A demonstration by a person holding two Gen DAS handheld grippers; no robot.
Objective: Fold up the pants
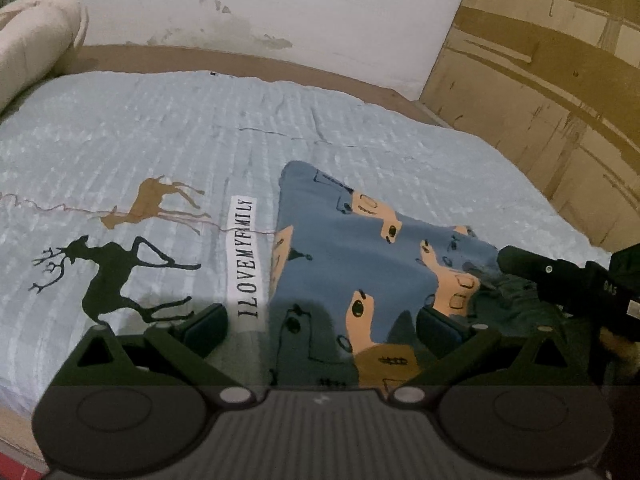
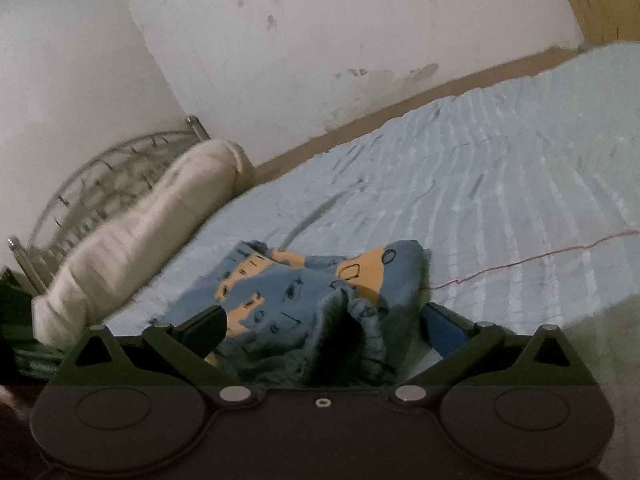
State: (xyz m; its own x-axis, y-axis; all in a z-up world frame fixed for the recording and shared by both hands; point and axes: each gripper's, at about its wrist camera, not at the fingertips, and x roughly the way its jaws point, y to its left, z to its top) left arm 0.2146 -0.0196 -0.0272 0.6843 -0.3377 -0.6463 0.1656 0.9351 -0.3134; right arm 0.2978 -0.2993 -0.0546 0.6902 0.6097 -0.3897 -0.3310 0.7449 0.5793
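The blue pants [image 1: 352,248] with orange and black cartoon print lie folded in a compact pile on the light blue bedspread [image 1: 160,136]. My left gripper [image 1: 320,328] is open, its fingers straddling the near edge of the pants without closing on them. In the right wrist view the pants [image 2: 304,288] lie bunched, with a dark opening facing the camera. My right gripper [image 2: 324,328] is open with the bunched end of the pants between its fingers. The right gripper's body also shows at the right edge of the left wrist view [image 1: 568,280].
A rolled cream blanket [image 2: 132,240] lies along the bed's head end by a metal headboard [image 2: 100,176]. A white stained wall [image 1: 248,8] runs behind the bed. Cardboard panels [image 1: 552,80] stand at the right. The bedspread carries deer prints [image 1: 112,280] and a text strip [image 1: 244,256].
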